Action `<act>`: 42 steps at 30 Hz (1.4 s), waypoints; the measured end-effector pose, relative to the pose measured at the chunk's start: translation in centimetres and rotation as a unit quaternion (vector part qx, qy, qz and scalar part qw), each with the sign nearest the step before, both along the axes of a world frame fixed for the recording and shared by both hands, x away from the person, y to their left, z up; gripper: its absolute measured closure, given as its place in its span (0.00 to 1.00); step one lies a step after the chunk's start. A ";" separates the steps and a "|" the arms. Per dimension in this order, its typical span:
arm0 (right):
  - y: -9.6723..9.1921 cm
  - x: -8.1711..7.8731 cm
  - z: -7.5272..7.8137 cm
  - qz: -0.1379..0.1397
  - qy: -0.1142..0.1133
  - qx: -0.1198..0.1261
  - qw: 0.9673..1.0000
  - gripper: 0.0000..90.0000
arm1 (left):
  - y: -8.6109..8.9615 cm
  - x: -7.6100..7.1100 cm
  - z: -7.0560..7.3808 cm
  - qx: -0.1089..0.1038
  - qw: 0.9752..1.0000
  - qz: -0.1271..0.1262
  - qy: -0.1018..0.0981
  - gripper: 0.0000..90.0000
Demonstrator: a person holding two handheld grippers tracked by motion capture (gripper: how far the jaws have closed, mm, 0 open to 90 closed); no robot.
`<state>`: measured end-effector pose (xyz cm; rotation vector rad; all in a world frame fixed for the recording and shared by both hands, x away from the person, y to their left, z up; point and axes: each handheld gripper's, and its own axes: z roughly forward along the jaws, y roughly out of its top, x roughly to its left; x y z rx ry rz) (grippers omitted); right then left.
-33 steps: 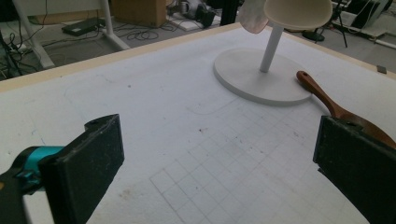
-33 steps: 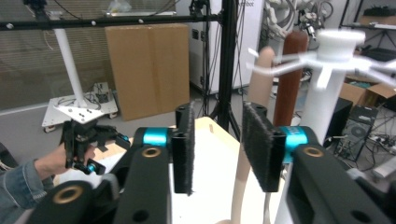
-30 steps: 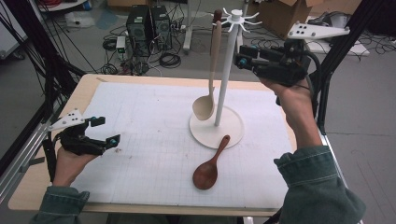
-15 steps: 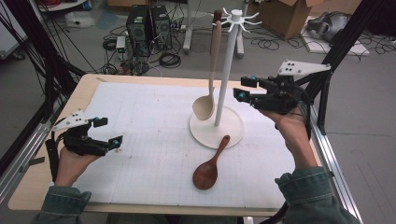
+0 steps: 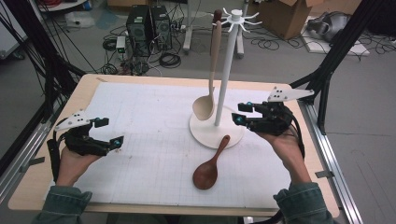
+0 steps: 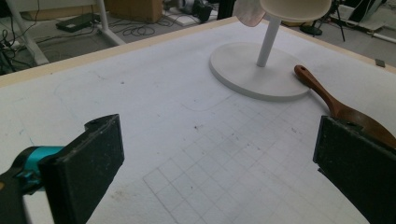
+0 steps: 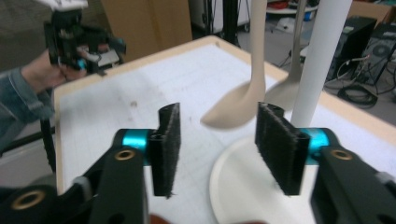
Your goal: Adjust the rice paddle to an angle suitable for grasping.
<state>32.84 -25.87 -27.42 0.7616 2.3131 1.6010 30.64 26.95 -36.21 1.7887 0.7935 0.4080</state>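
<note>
surface: light wooden table (image 5: 93, 84) carrying a white gridded mat (image 5: 149, 121) | on mat: white round-based utensil stand (image 5: 205, 130) standing right of centre | dark brown wooden spoon (image 5: 208, 171) lying flat, handle tip touching the stand's base

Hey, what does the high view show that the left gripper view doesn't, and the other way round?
High view: the rack's hooked top, the pale spoon hanging there by its handle, and computer towers on the floor. Left gripper view: the left gripper close up, jaws open, nothing between them. Shared: the rack's round base and the dark wooden spoon, its handle end at the base's edge.
</note>
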 end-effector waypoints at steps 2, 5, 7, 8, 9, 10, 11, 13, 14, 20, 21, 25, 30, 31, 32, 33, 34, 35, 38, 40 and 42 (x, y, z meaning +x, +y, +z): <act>-0.2 -0.3 -1.0 0.004 0.005 -0.004 1.000 0.62 | 0.0 0.0 0.0 0.000 1.000 0.004 -0.002 0.03; -0.5 -0.6 -2.8 0.010 0.016 -0.017 1.000 0.68 | 0.1 0.0 0.0 0.001 1.000 0.005 -0.003 0.03; -0.6 -0.8 -3.6 0.014 0.019 -0.020 1.000 0.77 | 0.3 0.0 0.1 0.001 1.000 0.006 -0.003 0.03; -0.7 -1.0 -4.1 0.014 0.022 -0.025 0.999 0.80 | 0.2 0.0 0.1 0.000 1.000 0.008 -0.002 0.03; -0.7 -1.1 -4.5 0.015 0.025 -0.028 0.999 0.83 | 0.2 0.0 0.1 0.001 1.000 0.008 -0.003 0.03; -0.8 -1.2 -5.0 0.017 0.028 -0.032 0.999 0.87 | 0.2 0.0 0.1 0.001 1.000 0.007 -0.003 0.03; -0.9 -1.3 -5.4 0.017 0.030 -0.034 0.999 0.90 | 0.2 0.0 0.1 0.001 1.000 0.007 -0.002 0.03; -1.0 -1.5 -6.2 0.019 0.036 -0.036 0.999 0.96 | 0.2 0.0 0.0 0.001 1.000 0.007 -0.002 0.03; -0.9 -1.6 -6.6 0.020 0.039 -0.040 0.998 0.98 | 0.1 0.0 0.0 0.002 1.000 0.006 -0.001 0.03; -0.7 -2.2 -8.6 0.031 0.055 -0.051 0.997 1.00 | 0.0 0.0 0.0 0.003 1.000 0.005 -0.002 0.03; -0.6 -2.3 -8.8 0.034 0.059 -0.053 0.996 1.00 | 0.0 0.0 0.0 0.002 1.000 0.006 -0.002 0.03; -0.2 -2.9 -10.1 0.043 0.060 -0.063 0.995 1.00 | 0.1 0.0 0.0 0.002 1.000 0.004 -0.002 0.03; 0.1 -3.4 -11.7 0.053 0.076 -0.068 0.993 1.00 | 0.1 0.0 0.0 0.000 1.000 0.006 -0.001 0.03; 0.2 -3.4 -12.0 0.054 0.078 -0.073 0.993 1.00 | 0.0 0.0 0.0 0.000 1.000 0.006 -0.001 0.03; 0.2 -3.5 -12.2 0.055 0.080 -0.076 0.992 1.00 | 0.0 0.0 0.0 0.001 1.000 0.005 -0.002 0.03; 0.3 -3.6 -12.4 0.057 0.083 -0.074 0.992 1.00 | 0.0 0.0 0.0 0.001 1.000 0.005 -0.002 0.03; 0.4 -3.6 -12.6 0.058 0.081 -0.077 0.992 1.00 | 0.0 -0.1 0.0 0.001 1.000 0.005 -0.002 0.03; 0.5 -3.6 -12.9 0.061 0.083 -0.081 0.991 1.00 | 0.0 -0.1 0.1 0.001 1.000 0.004 -0.002 0.03; 0.9 -3.7 -13.8 0.068 0.092 -0.093 0.989 1.00 | 0.0 -0.1 0.1 0.000 1.000 0.005 -0.002 0.03; 1.1 -3.7 -14.2 0.072 0.098 -0.099 0.988 1.00 | 0.1 0.0 0.0 0.000 1.000 0.004 -0.002 0.03; 1.4 -3.7 -14.6 0.076 0.103 -0.106 0.986 1.00 | 0.0 0.0 0.0 0.001 1.000 0.004 -0.002 0.03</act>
